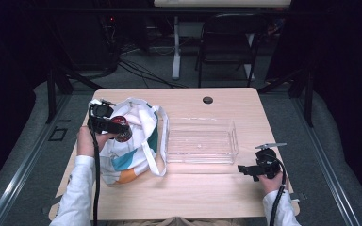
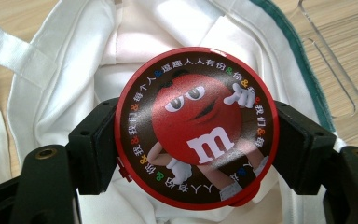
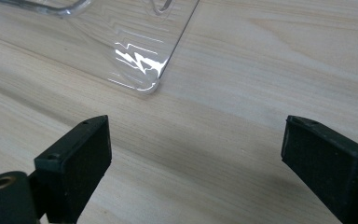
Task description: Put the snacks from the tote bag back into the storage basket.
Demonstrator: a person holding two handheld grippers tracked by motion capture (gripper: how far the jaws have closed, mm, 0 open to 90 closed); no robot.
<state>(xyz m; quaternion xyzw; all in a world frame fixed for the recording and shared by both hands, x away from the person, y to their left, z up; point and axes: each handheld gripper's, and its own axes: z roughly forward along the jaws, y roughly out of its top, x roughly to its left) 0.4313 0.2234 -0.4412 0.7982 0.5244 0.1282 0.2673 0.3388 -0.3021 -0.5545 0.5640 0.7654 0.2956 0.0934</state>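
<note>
I hold a round red candy tin [image 2: 196, 126] in my left gripper [image 2: 196, 140]. The two black jaws squeeze it, one on each side, so it is held tight. The lid faces the camera on that gripper. It has a red rim and a dark brown ring. In the middle is a red M&M's candy character with big eyes, white gloves and white shoes. A white letter "m" sits on its tummy. Small white Chinese writing runs round the ring, with little coloured "&" signs between the words. I cannot read the words well.

The tin is up in the air, right over the open mouth of a white cloth tote bag [image 2: 135, 42]. From the high view, the tin [image 1: 122, 128] is over the top part of the bag [image 1: 127, 150], on the left side of the table. The bag lies flat and has patches of teal and orange on it. Its white straps lie loose beside it.

Just to the right of the bag is a clear plastic tray [image 1: 201, 141]. I can see the wood through it. One corner of the tray [image 3: 140, 56] shines in my right gripper view.

My right gripper [image 3: 196, 158] has its jaws wide apart, with nothing between them. It points at the bare wooden table [image 3: 242, 93], near the tray corner. In the high view, my right gripper [image 1: 250, 170] is low by the right edge of the table [image 1: 207, 188], well apart from the tin.
</note>
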